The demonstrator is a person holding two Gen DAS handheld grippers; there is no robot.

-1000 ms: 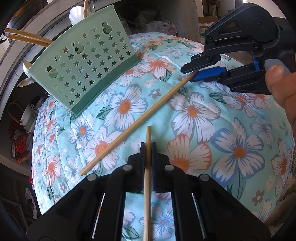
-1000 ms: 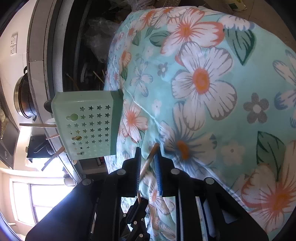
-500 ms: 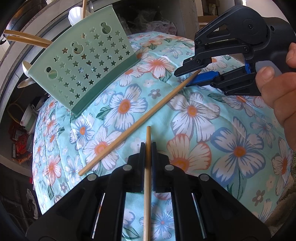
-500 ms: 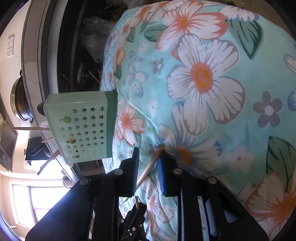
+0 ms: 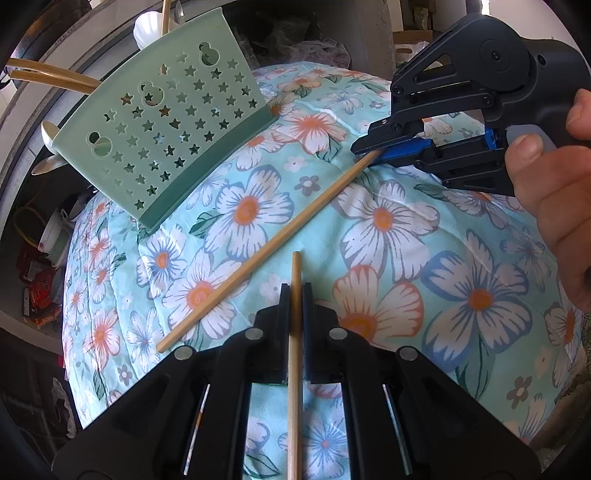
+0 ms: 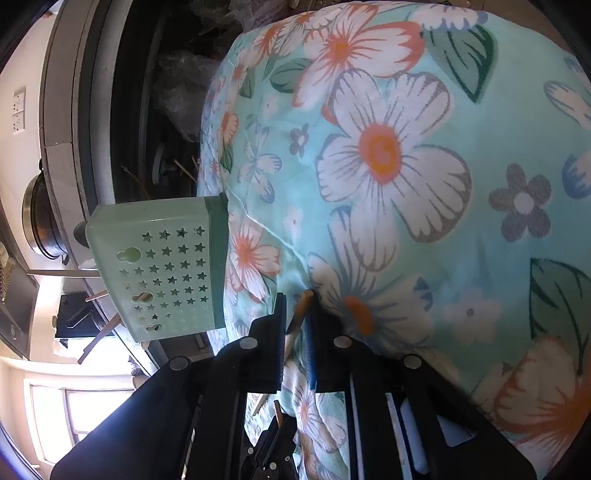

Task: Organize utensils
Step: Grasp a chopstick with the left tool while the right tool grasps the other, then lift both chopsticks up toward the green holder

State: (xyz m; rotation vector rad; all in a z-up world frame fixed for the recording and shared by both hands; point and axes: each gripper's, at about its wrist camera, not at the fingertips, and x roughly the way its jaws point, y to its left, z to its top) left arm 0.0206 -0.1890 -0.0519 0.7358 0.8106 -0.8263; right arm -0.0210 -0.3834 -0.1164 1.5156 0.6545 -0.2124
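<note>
A pale green utensil holder (image 5: pixel 166 129) with star-shaped holes stands at the back left of the floral cloth (image 5: pixel 406 240). My left gripper (image 5: pixel 295 291) is shut on a wooden chopstick (image 5: pixel 295 266) that runs lengthwise between its fingers. A second chopstick (image 5: pixel 266 251) slants across the cloth toward the upper right. My right gripper (image 5: pixel 369 151) has its far end between its jaws, which are closing, and the pads press on it. In the right wrist view that chopstick (image 6: pixel 301 310) sits slanted between the fingers of the right gripper (image 6: pixel 297 299), with the holder (image 6: pixel 166 273) to the left.
Wooden handles (image 5: pixel 48 74), a metal spoon (image 5: pixel 48 133) and a white ladle (image 5: pixel 147 29) stick out of the holder. A person's hand (image 5: pixel 554 192) grips the right gripper's handle. Bowls and clutter (image 5: pixel 44 258) lie beyond the cloth's left edge. A pot (image 6: pixel 40 218) sits on the counter behind.
The right gripper's jaws have narrowed onto the slanted chopstick's end. That end has shifted a little. The left gripper and its chopstick have stayed still.
</note>
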